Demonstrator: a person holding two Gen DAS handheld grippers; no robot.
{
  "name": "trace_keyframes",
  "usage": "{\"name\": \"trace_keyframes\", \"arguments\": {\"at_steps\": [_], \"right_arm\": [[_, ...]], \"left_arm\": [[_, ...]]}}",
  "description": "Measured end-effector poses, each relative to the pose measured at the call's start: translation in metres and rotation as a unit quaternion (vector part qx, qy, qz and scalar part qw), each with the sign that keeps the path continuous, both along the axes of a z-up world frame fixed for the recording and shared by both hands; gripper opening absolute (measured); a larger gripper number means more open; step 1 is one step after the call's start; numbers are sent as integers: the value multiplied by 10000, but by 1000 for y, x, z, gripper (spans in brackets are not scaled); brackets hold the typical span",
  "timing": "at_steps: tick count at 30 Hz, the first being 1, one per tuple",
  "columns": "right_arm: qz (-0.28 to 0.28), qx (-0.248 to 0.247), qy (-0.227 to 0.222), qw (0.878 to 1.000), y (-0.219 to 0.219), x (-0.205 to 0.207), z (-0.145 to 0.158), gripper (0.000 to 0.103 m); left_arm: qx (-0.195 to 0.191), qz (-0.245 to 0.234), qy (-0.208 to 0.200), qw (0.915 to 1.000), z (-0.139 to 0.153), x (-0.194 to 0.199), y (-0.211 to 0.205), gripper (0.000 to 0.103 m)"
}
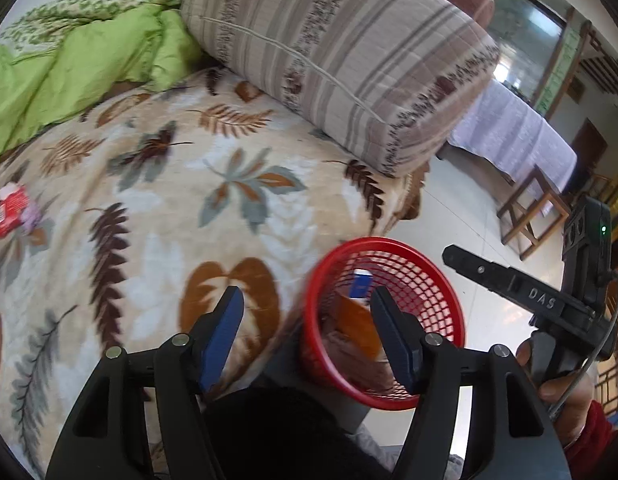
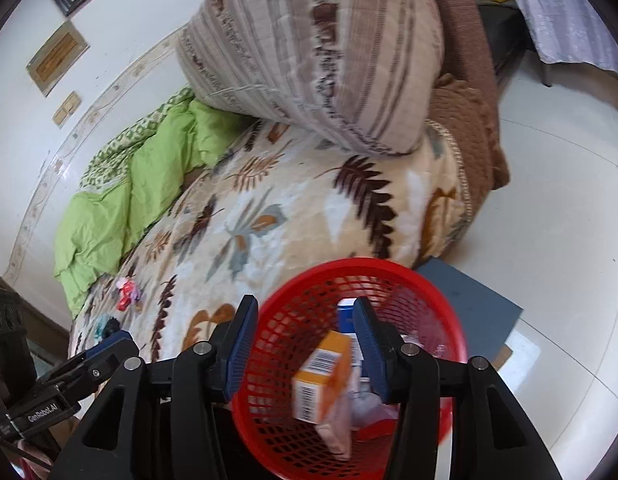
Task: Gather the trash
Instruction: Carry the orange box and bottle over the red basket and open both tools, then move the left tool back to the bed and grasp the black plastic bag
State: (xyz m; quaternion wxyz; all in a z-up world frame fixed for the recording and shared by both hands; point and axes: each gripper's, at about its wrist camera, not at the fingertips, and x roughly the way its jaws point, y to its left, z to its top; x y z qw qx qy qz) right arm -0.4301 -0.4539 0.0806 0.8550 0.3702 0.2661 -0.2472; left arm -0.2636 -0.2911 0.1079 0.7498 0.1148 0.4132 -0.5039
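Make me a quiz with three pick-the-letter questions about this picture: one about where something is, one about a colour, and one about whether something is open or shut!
1. Where is the orange box?
A. On the bed
B. Inside the basket
C. On the floor

2. What colour is the mesh basket?
A. Red
B. Green
C. Blue

3. How do the jaws of the right hand-held gripper stand?
A. Shut on the orange box
B. Shut on a pillow
C. Open, holding nothing

Answers:
1. B: the box lies down among other rubbish inside the basket's walls.
2. A: its rim and mesh are bright red in both views.
3. C: the two blue pads stand apart above the basket and press on nothing; the left hand-held gripper is open too.
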Motion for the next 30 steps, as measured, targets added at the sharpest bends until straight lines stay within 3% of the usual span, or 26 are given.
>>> {"name": "trace_keyframes", "arguments": {"at_steps": [6, 14, 23, 30], "right_arm": [[702, -158, 33, 9974, 29, 54, 11, 59], [1616, -410, 109, 9859, 83, 139, 22, 60], [2440, -682, 446, 9664, 152, 236, 12, 64], [2639, -662, 492, 9610, 176, 258, -6, 64]], "left_arm": [[65, 698, -28, 9975, -5, 37, 58, 66], [93, 1589, 47, 9872, -15, 79, 134, 66], [86, 2584, 162, 9659, -25, 127, 207, 66], [44, 3311, 219, 9433, -16, 193, 246, 66]]}}
